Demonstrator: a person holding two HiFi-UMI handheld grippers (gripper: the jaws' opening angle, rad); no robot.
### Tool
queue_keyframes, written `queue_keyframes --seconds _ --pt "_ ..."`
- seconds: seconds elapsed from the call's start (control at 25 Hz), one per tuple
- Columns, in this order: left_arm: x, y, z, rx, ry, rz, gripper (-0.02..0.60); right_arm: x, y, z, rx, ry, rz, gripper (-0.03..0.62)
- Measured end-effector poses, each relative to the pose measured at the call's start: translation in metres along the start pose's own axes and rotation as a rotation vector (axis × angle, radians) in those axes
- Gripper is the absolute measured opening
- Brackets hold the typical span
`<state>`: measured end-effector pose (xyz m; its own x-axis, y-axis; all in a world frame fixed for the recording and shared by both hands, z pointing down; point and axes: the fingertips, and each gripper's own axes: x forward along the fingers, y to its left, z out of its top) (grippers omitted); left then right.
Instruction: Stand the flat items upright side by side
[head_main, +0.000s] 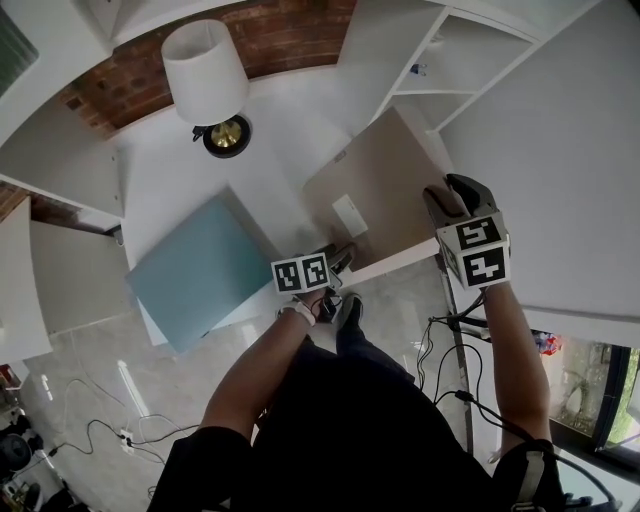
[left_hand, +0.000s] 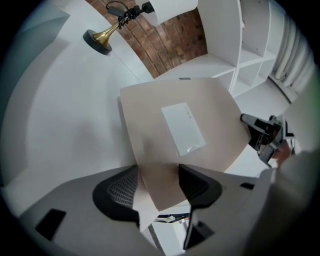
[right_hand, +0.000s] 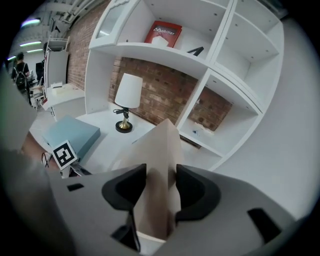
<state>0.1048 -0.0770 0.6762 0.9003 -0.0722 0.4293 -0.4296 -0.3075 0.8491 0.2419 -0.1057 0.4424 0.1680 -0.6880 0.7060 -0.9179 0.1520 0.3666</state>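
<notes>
While the right gripper (head_main: 455, 197) (right_hand: 160, 187) pinches the right edge of the beige flat box (head_main: 385, 190) (left_hand: 145, 115) (right_hand: 160, 150) across its thickness, pads pressed on both faces, the left gripper (head_main: 340, 260) (left_hand: 157, 187) has its jaws spread wide with the box's near corner lying between them. This box sits at the right end of the white table (head_main: 170, 180), close to the white shelf unit (right_hand: 200, 60), and is tilted rather than flat, its face with the white label (head_main: 350, 215) (left_hand: 182, 127) turned toward the left gripper. To its left a teal flat box (head_main: 195, 265) (right_hand: 70, 134) lies flat near the table's near edge, well apart from the shelves. Farther back stands a lamp (head_main: 210, 75) (left_hand: 97, 41) (right_hand: 127, 92) with a brass base and a white shade. One upper compartment of the shelf unit holds a red box (right_hand: 163, 34) standing against the back, with a small dark object (right_hand: 196, 51) just to its right. A lower compartment, backed by brick, holds a small bluish item (head_main: 418, 69) (right_hand: 197, 132) too small to tell.
</notes>
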Motion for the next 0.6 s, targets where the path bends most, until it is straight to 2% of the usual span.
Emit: queue_keyframes --seconds 0.16,0.36,0.48,0.6 --pt "-0.004 0.005 -0.001 0.008 0.036 0.048 0.262 -0.01 0.014 0.013 0.009 -0.02 0.025 0.183" --pt "-0.015 0.011 -0.004 0.007 0.052 0.126 0.262 -0.027 0.038 0.032 0.022 -0.043 0.065 0.15" --pt "-0.021 0.014 -0.005 0.021 0.054 0.15 0.262 -0.035 0.054 0.041 0.021 -0.06 0.082 0.163" --pt "-0.027 0.017 -0.01 0.035 0.057 0.142 0.262 -0.042 0.068 0.049 0.046 -0.087 0.108 0.193"
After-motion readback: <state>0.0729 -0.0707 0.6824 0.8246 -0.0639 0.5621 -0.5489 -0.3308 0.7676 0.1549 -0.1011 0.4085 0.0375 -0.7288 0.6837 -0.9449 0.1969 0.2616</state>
